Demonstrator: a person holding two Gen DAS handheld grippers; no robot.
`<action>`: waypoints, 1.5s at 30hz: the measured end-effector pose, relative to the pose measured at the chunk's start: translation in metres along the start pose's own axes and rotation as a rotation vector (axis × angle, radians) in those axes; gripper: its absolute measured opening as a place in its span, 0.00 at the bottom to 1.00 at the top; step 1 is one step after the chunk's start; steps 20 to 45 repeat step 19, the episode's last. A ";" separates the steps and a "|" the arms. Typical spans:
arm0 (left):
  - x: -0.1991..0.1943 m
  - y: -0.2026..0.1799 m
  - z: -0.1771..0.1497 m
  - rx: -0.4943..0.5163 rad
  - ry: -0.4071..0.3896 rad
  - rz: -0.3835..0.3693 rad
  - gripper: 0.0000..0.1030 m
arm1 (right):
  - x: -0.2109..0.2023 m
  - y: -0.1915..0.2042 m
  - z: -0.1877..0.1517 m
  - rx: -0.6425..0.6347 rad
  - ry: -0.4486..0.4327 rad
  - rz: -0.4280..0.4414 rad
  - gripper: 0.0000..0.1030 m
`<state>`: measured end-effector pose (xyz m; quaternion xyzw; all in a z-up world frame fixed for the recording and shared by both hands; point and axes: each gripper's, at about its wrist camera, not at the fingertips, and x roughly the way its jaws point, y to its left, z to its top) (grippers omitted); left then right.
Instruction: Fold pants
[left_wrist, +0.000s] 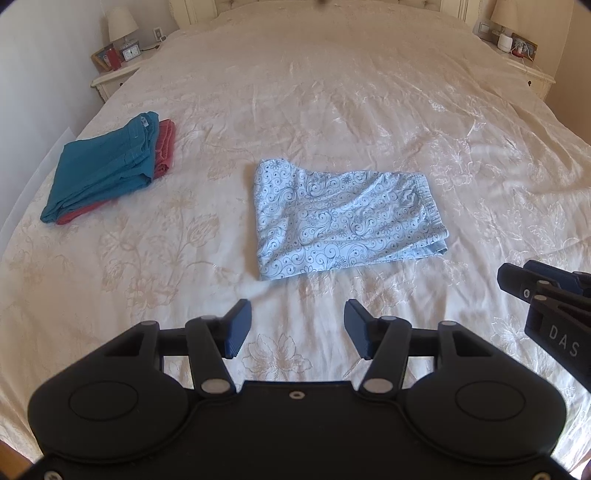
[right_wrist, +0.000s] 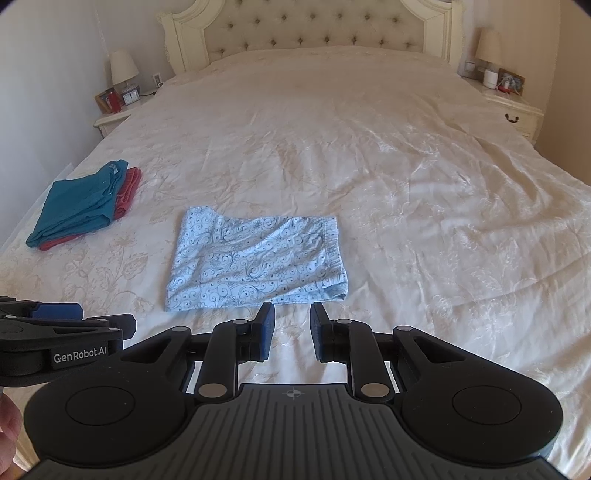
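Light blue patterned pants (left_wrist: 343, 218) lie folded into a flat rectangle on the cream bedspread (left_wrist: 295, 92); they also show in the right wrist view (right_wrist: 258, 258). My left gripper (left_wrist: 297, 325) is open and empty, held above the bed just short of the pants' near edge. My right gripper (right_wrist: 293, 325) is open with a narrower gap and empty, close to the near right corner of the pants. The right gripper also shows at the right edge of the left wrist view (left_wrist: 517, 280); the left gripper also shows at the left of the right wrist view (right_wrist: 85, 317).
A stack of folded teal pants (left_wrist: 103, 170) over red pants (left_wrist: 164, 147) lies on the bed's left side. Nightstands with lamps stand at the far left (left_wrist: 114, 74) and far right (left_wrist: 524, 70). A tufted headboard (right_wrist: 314, 33) is at the far end.
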<state>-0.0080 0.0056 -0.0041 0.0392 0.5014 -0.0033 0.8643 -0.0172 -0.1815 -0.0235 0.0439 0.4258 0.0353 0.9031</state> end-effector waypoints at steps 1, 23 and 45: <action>0.000 0.000 0.000 0.001 0.002 0.002 0.60 | 0.000 0.000 0.000 0.001 0.001 0.001 0.20; 0.002 0.003 -0.002 -0.005 0.013 0.006 0.60 | 0.002 0.004 0.000 -0.010 0.018 0.015 0.20; 0.002 0.003 -0.002 -0.005 0.013 0.006 0.60 | 0.002 0.004 0.000 -0.010 0.018 0.015 0.20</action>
